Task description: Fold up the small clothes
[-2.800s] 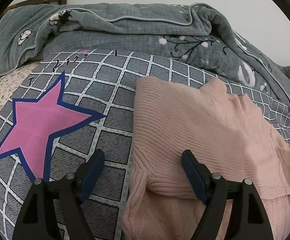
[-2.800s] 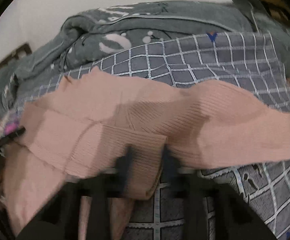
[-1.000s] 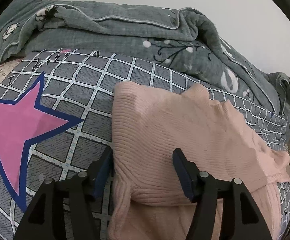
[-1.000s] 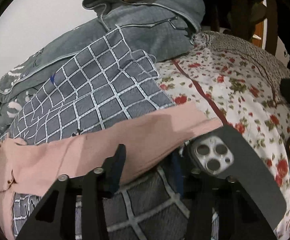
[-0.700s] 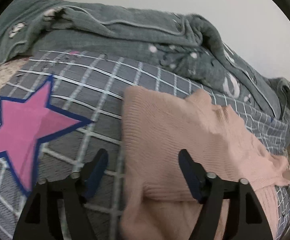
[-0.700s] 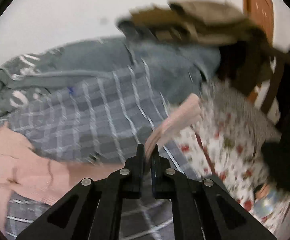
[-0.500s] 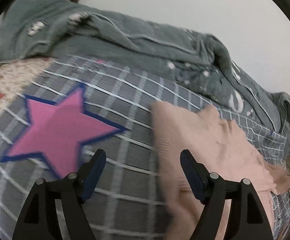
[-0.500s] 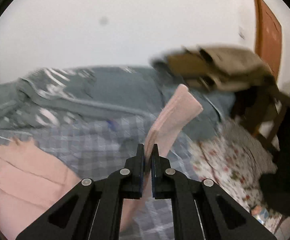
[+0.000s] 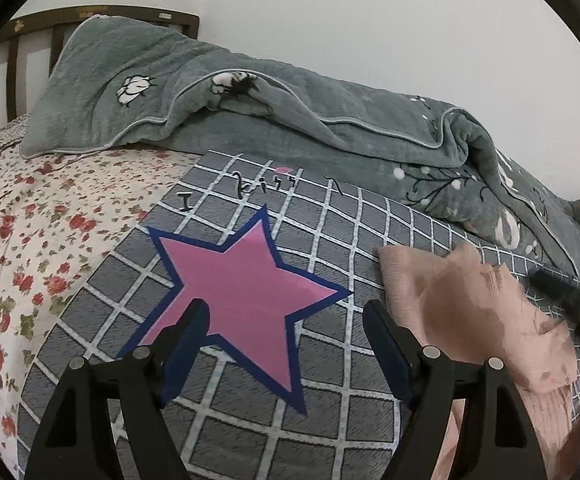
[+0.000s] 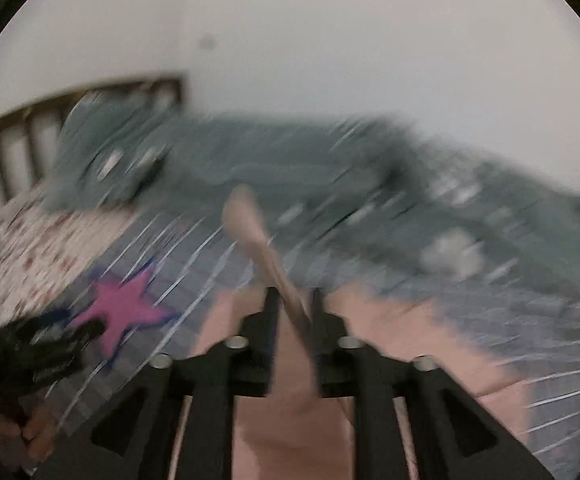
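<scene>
Pink sweater on the bed, its sleeve pinched in the right tool.

On the far left, the headboard (image 9: 14, 40) is cut off by the picture edge, and the floral sheet (image 9: 30, 240) lies near it. The left tool (image 9: 286, 344) hangs wide open above the pink star (image 9: 242, 288) of the checked grey blanket (image 9: 330, 220), holding nothing and touching nothing. Behind it the grey-green quilt (image 9: 290, 112) is heaped along the wall. To the right, the pink sweater (image 9: 462, 308) lies on the checked blanket, its right part blurred and partly hidden by a dark blurred shape. The right wrist view is strongly smeared; there the right tool (image 10: 294, 316) is nearly closed on a strip of the sweater, which rises between its fingers, and the left tool shows dimly at the left edge.
</scene>
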A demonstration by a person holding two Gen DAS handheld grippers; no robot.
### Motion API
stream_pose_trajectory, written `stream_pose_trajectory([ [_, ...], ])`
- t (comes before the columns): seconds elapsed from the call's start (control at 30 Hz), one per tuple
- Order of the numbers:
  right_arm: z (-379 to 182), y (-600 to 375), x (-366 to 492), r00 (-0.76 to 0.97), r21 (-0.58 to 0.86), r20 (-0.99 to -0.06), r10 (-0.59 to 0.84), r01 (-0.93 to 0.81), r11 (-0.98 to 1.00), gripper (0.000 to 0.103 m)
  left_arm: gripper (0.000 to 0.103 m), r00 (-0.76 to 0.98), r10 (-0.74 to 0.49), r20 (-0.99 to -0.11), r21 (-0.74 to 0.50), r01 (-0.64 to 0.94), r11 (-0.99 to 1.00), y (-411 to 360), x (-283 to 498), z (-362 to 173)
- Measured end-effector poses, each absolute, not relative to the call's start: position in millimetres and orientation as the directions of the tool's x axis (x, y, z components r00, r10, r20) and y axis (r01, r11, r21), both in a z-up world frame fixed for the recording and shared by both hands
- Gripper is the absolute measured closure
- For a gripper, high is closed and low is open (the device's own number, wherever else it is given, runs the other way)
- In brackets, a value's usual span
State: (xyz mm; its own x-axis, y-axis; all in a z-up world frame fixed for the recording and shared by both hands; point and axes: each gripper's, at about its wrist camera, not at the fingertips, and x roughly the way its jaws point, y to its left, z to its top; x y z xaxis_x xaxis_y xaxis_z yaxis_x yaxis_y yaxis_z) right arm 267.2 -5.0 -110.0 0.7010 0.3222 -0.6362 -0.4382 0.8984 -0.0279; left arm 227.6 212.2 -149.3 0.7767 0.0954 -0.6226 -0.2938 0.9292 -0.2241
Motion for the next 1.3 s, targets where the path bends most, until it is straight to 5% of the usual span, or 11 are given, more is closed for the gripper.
stream_pose_trajectory([
  [0.1, -130, -20, 266, 0.678, -0.008, -0.659, 0.326, -0.44, 0.898, 0.067, 0.025, 0.775, 0.06, -0.629, -0.224, -0.254, 0.941, 200, 232, -150],
  [0.23, -126, -84, 257, 0.732, 0.009, -0.615, 0.293, -0.365, 0.931, 0.052, 0.025, 0.776, 0.014, -0.631, -0.228, -0.202, 0.952, 182, 236, -152],
  [0.43, -129, -198, 243, 0.779, -0.019, -0.603, 0.173, -0.231, 0.973, 0.042, 0.025, 0.762, -0.191, -0.618, -0.388, -0.085, 0.918, 158, 247, -158],
  [0.67, -162, -285, 235, 0.695, 0.163, -0.66, 0.284, -0.237, 0.958, 0.042, 0.027, 0.761, -0.119, -0.638, -0.321, -0.122, 0.939, 132, 261, -168],
  [0.8, -174, -286, 236, 0.667, 0.138, -0.69, 0.281, -0.259, 0.956, 0.042, 0.027, 0.77, -0.106, -0.629, -0.326, -0.137, 0.935, 134, 262, -167],
  [0.87, -185, -276, 240, 0.643, 0.107, -0.72, 0.26, -0.268, 0.958, 0.044, 0.027, 0.766, -0.118, -0.632, -0.343, -0.141, 0.929, 135, 264, -168],
  [0.9, -189, -268, 242, 0.645, 0.062, -0.732, 0.219, -0.257, 0.964, 0.053, 0.028, 0.762, -0.123, -0.636, -0.349, -0.142, 0.926, 135, 266, -168],
  [0.93, -192, -263, 245, 0.651, 0.029, -0.735, 0.187, -0.245, 0.969, 0.073, 0.03, 0.758, -0.119, -0.641, -0.347, -0.148, 0.926, 134, 268, -170],
  [1.0, -191, -260, 244, 0.676, -0.002, -0.721, 0.154, -0.224, 0.975, 0.089, 0.037, 0.757, -0.105, -0.645, -0.334, -0.156, 0.93, 131, 269, -170],
  [1.1, -178, -272, 234, 0.736, 0.028, -0.653, 0.181, -0.215, 0.976, 0.09, 0.039, 0.761, -0.114, -0.638, -0.328, -0.135, 0.935, 126, 270, -168],
  [1.3, -195, -278, 242, 0.658, 0.007, -0.743, 0.125, -0.179, 0.984, 0.084, 0.043, 0.746, -0.122, -0.654, -0.252, -0.063, 0.966, 105, 273, -168],
])
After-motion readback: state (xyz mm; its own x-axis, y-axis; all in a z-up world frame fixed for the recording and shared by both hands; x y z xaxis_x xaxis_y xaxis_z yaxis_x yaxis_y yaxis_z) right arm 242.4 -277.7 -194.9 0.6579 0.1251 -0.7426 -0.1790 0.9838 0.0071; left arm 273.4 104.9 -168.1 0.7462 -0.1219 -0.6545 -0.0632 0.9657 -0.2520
